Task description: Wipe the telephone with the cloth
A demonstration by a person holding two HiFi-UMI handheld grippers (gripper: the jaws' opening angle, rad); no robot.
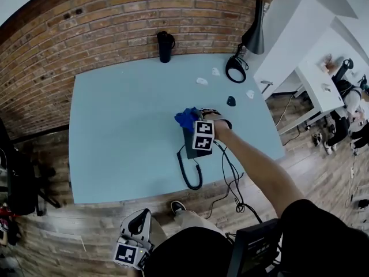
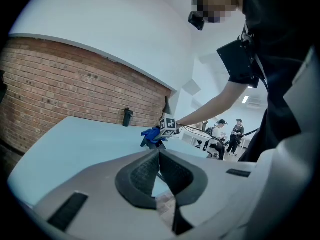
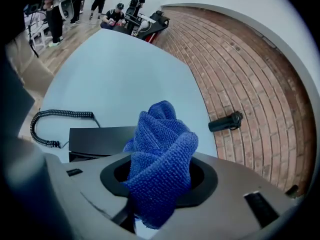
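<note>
Nearest the person, the left gripper (image 2: 159, 153) is hanging low, off the 6 o'clock edge of the worktop (image 1: 127, 126). Its fingers (image 2: 142, 174) are pressing together on nothing, so it is taking no part. Further out, the right gripper (image 3: 159, 181) is clamping a bunched blue cloth (image 3: 162, 144), which is bulging well past the fingers. It is hovering at the 12 o'clock end of the telephone (image 3: 100, 136); whether cloth and telephone are touching I cannot tell. The wiping looks to be just starting or under way. To do it well, the person is probably needing to press the loose wad flat on the top face and draw it toward 6 o'clock in overlapping strokes. The cloth should be leading rather than the hard fingers, and lightly, since nothing is steadying the unit; the idle left gripper could be bracing it. The telephone is sitting a little to the 4 o'clock side of the worktop's middle. It is a flat, dark, boxy unit with a smooth matt top, its coiled cord (image 1: 182, 169) trailing toward 6 o'clock. Beyond it, a black bottle (image 1: 165, 46) is standing at the 12 o'clock edge and a lamp (image 1: 249, 42) at 1 o'clock.
</note>
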